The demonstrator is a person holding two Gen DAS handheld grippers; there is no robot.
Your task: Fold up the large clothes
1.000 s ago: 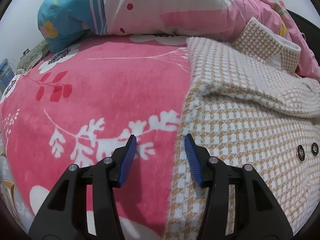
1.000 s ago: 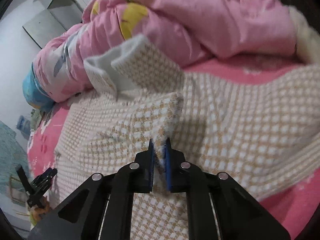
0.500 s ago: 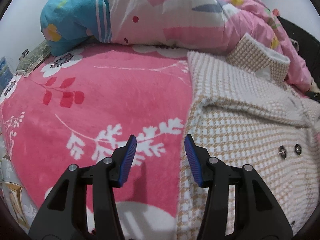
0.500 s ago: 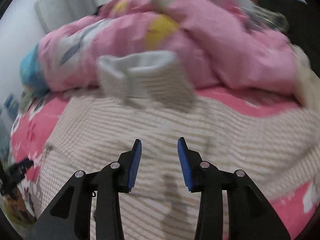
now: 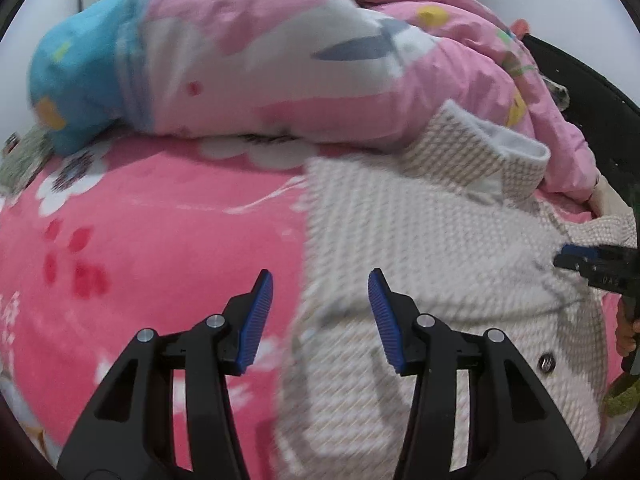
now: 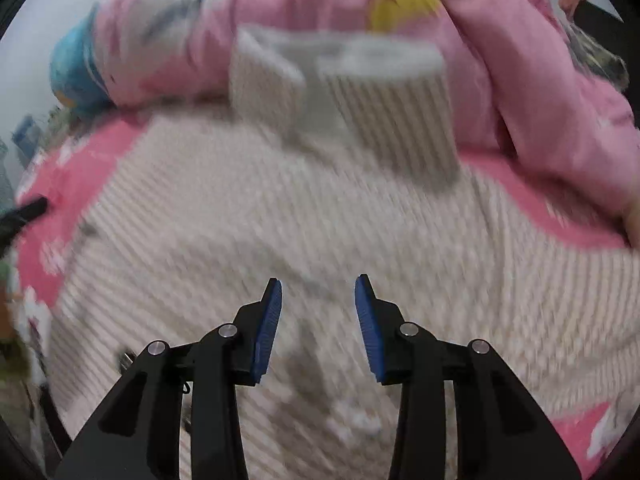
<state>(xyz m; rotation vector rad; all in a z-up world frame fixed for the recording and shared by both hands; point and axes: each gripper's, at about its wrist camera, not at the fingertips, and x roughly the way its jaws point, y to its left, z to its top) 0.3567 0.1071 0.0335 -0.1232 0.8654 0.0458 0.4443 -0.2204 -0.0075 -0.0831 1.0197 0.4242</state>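
Now that my right claw (image 6: 318, 320) has let go of the coat flap it was pinching a second ago, its blue pads stand wide apart with nothing between them, and the checked coat (image 6: 280, 232) lies spread across the pink bed blanket (image 5: 160, 220), collar propped against the heaped quilt (image 5: 260, 72). I judge one fold finished and both hands now moving to find the next edge; both views are smeared with motion. My left claw (image 5: 320, 312) is wide too, as it was before, hovering astride the coat's left edge where cloth meets blanket.

My left view shows what the right cannot: the coat's buttons (image 5: 546, 361) low at the right, and the right claw's tips coming in from that side. My right view gives the coat's far width and the upturned collar (image 6: 344, 88) squarely, with pink blanket showing beyond both sides.
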